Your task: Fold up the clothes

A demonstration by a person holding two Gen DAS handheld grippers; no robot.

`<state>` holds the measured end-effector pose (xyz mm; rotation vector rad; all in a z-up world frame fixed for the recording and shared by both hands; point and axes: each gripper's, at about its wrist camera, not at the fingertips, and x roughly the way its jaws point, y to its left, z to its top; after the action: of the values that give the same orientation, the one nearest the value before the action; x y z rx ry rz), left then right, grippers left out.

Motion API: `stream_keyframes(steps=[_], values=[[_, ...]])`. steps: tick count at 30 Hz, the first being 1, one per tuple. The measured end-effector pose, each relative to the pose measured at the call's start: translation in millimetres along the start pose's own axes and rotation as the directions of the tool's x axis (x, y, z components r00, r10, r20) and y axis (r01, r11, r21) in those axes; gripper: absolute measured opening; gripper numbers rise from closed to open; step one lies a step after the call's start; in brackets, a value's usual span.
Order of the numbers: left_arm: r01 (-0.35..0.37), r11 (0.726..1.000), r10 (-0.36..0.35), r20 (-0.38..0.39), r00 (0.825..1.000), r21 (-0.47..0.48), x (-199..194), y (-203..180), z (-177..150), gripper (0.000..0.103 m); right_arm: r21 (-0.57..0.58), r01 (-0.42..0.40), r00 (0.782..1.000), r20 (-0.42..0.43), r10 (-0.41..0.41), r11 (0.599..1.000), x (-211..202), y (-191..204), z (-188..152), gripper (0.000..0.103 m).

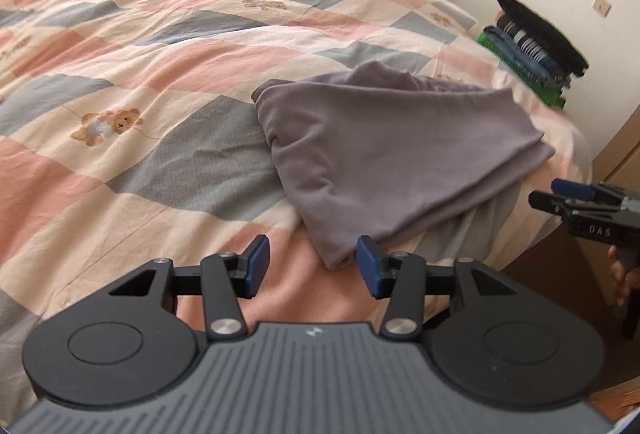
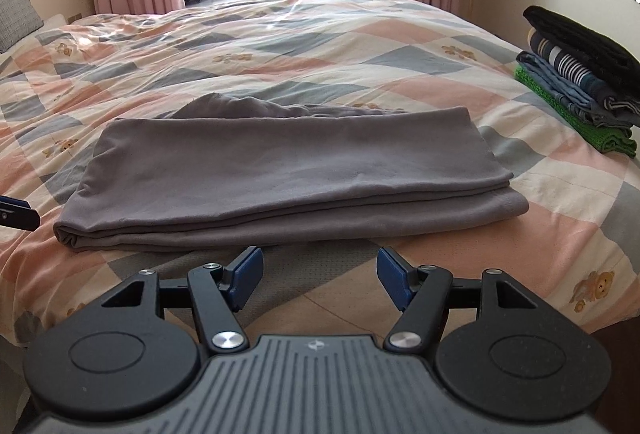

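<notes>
A grey garment lies folded into a long flat rectangle on the patchwork quilt, near the bed's front edge. My right gripper hovers just in front of its long folded edge, open, with nothing between the blue pads. In the left wrist view the same garment runs away to the right. My left gripper is open at its near corner, which lies just beyond the right pad, and the pads do not press on it. The right gripper shows at the right edge, held by a hand.
A stack of folded clothes, black on top and green at the bottom, sits on the bed's right side. The quilt stretches far to the left and back. A grey pillow lies at the far left. Curtains and a window stand behind the bed.
</notes>
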<state>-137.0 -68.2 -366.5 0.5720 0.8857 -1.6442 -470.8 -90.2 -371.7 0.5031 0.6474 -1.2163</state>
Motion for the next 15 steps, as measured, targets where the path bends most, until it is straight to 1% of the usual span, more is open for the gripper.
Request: stream_keyframes(steps=[2, 4, 6, 8, 9, 11, 13, 15], values=[[0.029, 0.999, -0.028, 0.002, 1.0, -0.03, 3, 9, 4, 0.043, -0.008, -0.018, 1.0, 0.021, 0.018, 1.0, -3, 6, 4, 0.066], [0.073, 0.996, -0.073, 0.011, 0.997, -0.059, 6, 17, 8, 0.043, -0.025, -0.058, 0.997, 0.052, 0.059, 0.998, -8, 14, 8, 0.066], [0.127, 0.987, -0.125, 0.02, 0.992, -0.099, 12, 30, 15, 0.043, -0.064, -0.118, 0.988, 0.088, 0.124, 0.991, -12, 28, 10, 0.068], [0.166, 0.975, -0.164, 0.03, 0.986, -0.144, 20, 43, 23, 0.043, -0.153, -0.183, 0.973, 0.113, 0.201, 0.971, -12, 50, 9, 0.069], [0.182, 0.969, -0.179, 0.033, 0.983, -0.165, 25, 48, 28, 0.043, -0.215, -0.196, 0.967, 0.121, 0.225, 0.957, -9, 63, 6, 0.069], [0.213, 0.955, -0.209, 0.041, 0.977, -0.207, 36, 60, 37, 0.043, -0.352, -0.204, 0.955, 0.133, 0.264, 0.913, -1, 93, 1, 0.069], [0.241, 0.938, -0.236, 0.049, 0.97, -0.249, 46, 71, 46, 0.043, -0.471, -0.22, 0.942, 0.126, 0.312, 0.854, 8, 121, -5, 0.069], [0.257, 0.925, -0.253, 0.048, 0.966, -0.281, 58, 79, 56, 0.043, -0.557, -0.234, 0.929, 0.112, 0.352, 0.797, 17, 143, -12, 0.068]])
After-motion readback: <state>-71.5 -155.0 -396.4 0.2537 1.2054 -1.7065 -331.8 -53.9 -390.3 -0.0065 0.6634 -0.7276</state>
